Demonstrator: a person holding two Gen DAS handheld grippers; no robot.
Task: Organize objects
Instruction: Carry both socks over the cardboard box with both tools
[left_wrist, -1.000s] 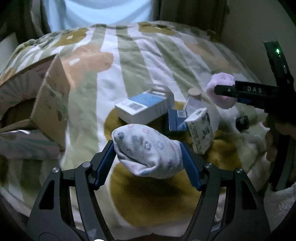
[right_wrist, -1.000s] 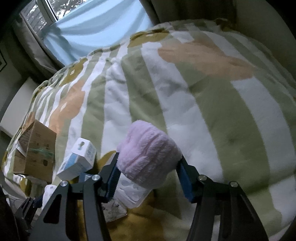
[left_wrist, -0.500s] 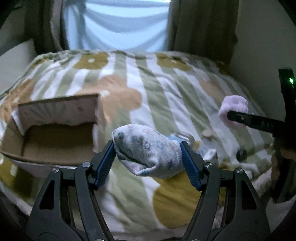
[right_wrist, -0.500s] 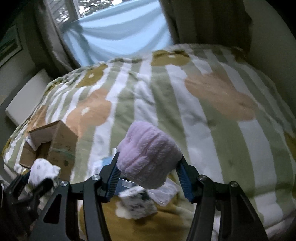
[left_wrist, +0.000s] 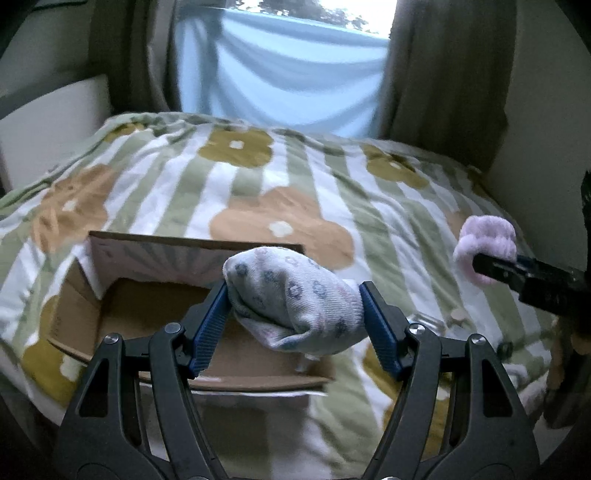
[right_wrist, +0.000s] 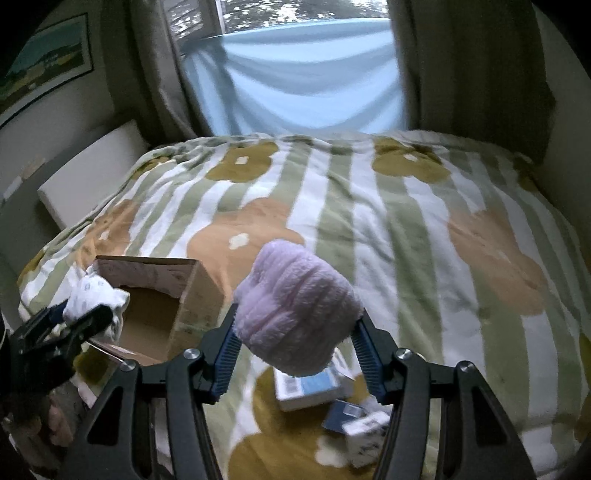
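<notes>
- While both grippers are loaded, the left gripper (left_wrist: 295, 314) clamps a rolled white sock (left_wrist: 291, 299) with small blue and pink flowers, and the right gripper (right_wrist: 295, 339) clamps a rolled fluffy pink sock (right_wrist: 295, 306); each roll fills the gap between its blue pads.
- Cardboard box (left_wrist: 147, 317): it lies open on the bed (left_wrist: 332, 177), its mouth facing up and toward the cameras. From the left wrist view it sits directly below and just beyond the white sock, so the left hand is plainly the nearer one.
- From the right wrist view the box lies down and to the left of the pink sock, with the left gripper between them; judged from this, the white sock goes in first.
- White sock: its long axis runs across the gripper, from pad to pad.
- Remaining items: a white and blue carton (right_wrist: 310, 387), a dark blue packet (right_wrist: 343, 413) and a patterned white packet (right_wrist: 365, 439) lie on the bed below the right gripper.
- Writing: the carton carries a barcode, but no text is legible.
</notes>
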